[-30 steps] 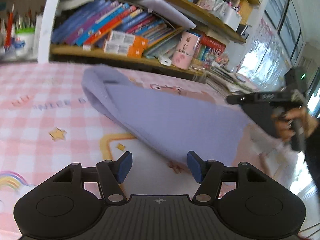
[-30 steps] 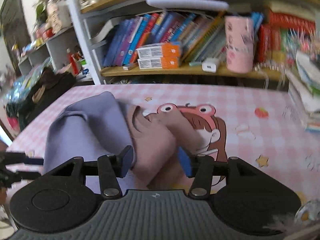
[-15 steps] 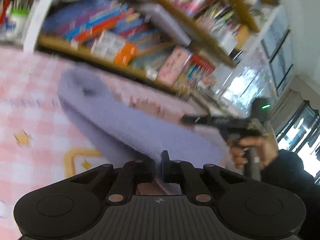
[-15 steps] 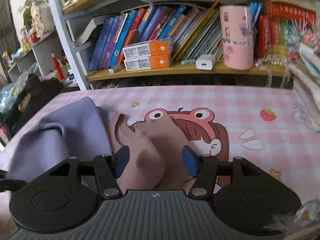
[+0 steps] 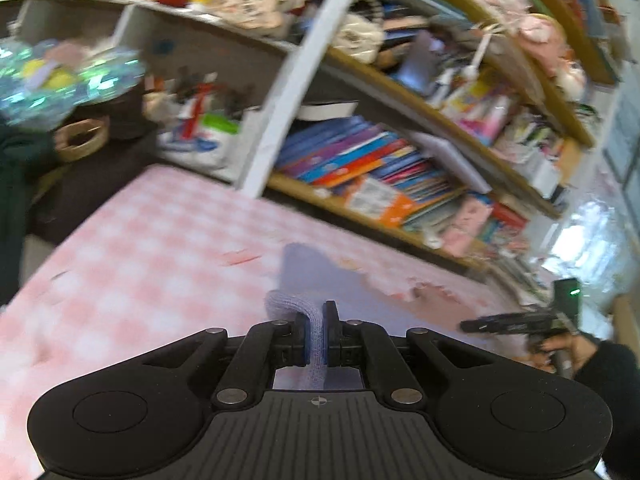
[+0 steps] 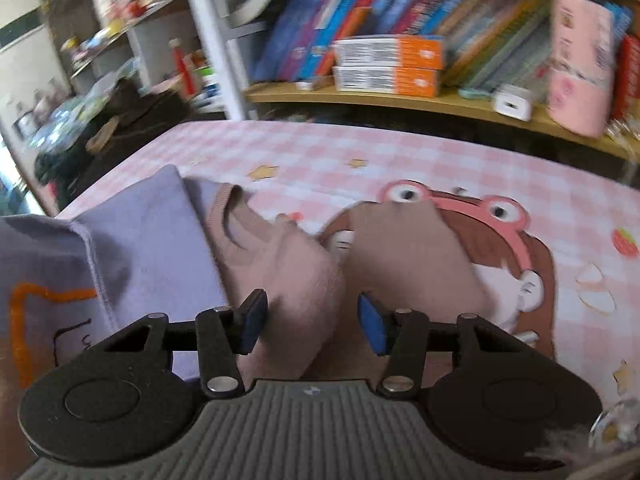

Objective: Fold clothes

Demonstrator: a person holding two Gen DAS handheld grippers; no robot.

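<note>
The left gripper [image 5: 316, 330] has its jaws pressed together on a fold of the lavender garment [image 5: 298, 304] — a ribbed strip of the cloth runs up between the 2 blue pads and curls over to the left just above them. Beyond the pinch, more of the same cloth lies on the pink checked cloth [image 5: 152, 256] that covers the bench, though this view is blurred.

The right gripper [image 6: 310, 322] hangs over the clothes with its jaws wide, gripping nothing; the blue pads [image 6: 253, 320] sit on either side of a pink garment [image 6: 288, 268] lying bunched below them. Whether the pads touch it cannot be told. The lavender garment fills the left of the right wrist view, touching the pink one along its edge, with a stitched hem and an orange outline printed near the lower left corner. A cartoon frog-hat girl print [image 6: 472, 232] on the bench cover shows to the right, partly under the pink garment.

In the left wrist view the right gripper appears at the far right, held in a person's hand [image 5: 560, 350] with a dark sleeve. Behind the bench stands a bookshelf [image 6: 400, 96] packed with books, 2 orange-and-white boxes [image 6: 386, 66] stacked on it.
</note>
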